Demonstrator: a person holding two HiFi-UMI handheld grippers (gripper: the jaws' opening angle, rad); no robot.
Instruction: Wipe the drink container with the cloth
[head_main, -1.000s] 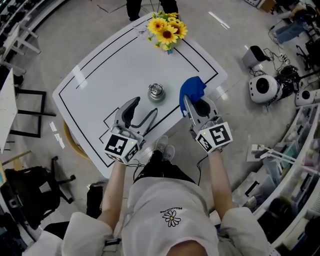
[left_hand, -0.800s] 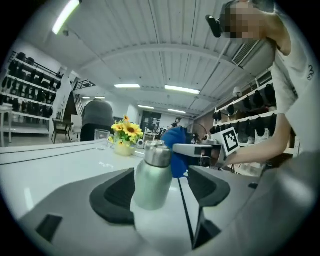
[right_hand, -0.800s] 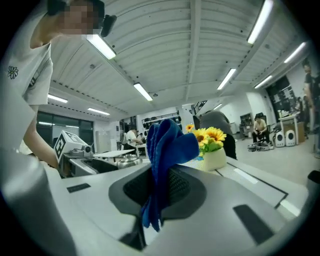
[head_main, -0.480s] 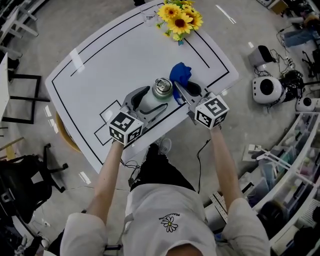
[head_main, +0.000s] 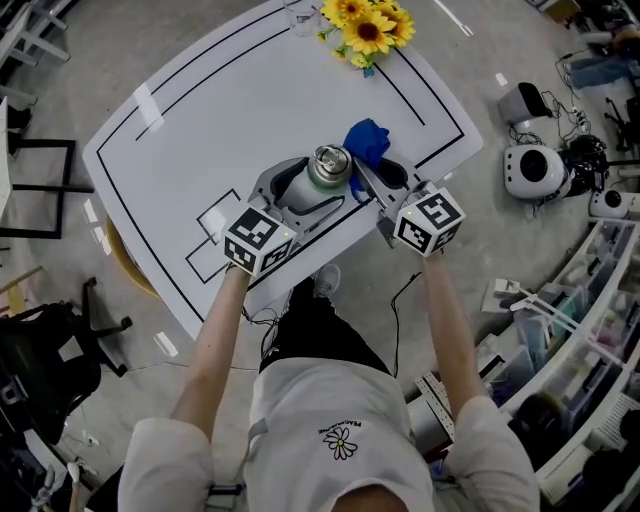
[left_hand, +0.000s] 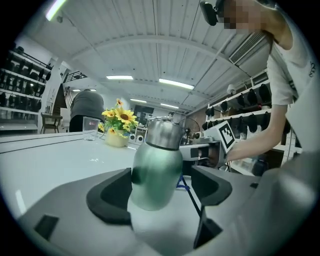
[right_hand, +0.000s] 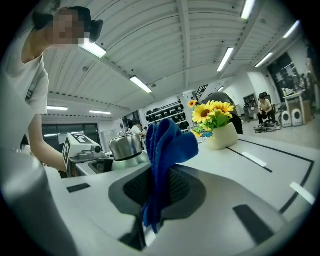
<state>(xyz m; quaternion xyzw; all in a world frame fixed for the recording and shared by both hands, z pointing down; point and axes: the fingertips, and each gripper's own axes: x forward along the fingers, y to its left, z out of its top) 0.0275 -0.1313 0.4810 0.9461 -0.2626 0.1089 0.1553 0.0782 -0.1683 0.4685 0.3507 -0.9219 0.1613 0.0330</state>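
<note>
A green drink bottle (head_main: 328, 165) with a steel cap stands on the white table (head_main: 200, 110) near its front edge. My left gripper (head_main: 315, 182) reaches around it. In the left gripper view the bottle (left_hand: 156, 167) sits between the dark pads, close against the left pad (left_hand: 112, 200), with a gap to the right one. My right gripper (head_main: 375, 170) is shut on a blue cloth (head_main: 367, 140) just right of the bottle. In the right gripper view the cloth (right_hand: 165, 150) stands up from the pinched jaws, with the bottle cap (right_hand: 126, 147) behind it to the left.
A vase of sunflowers (head_main: 368, 25) and a glass (head_main: 300, 15) stand at the table's far edge. Black lines mark the tabletop. On the floor, a white round machine (head_main: 530, 170) sits to the right and black frames (head_main: 40, 190) to the left.
My left gripper has moved forward and now has the bottle between its jaws. The right gripper has carried the cloth left, up beside the bottle. The head view has shifted closer.
</note>
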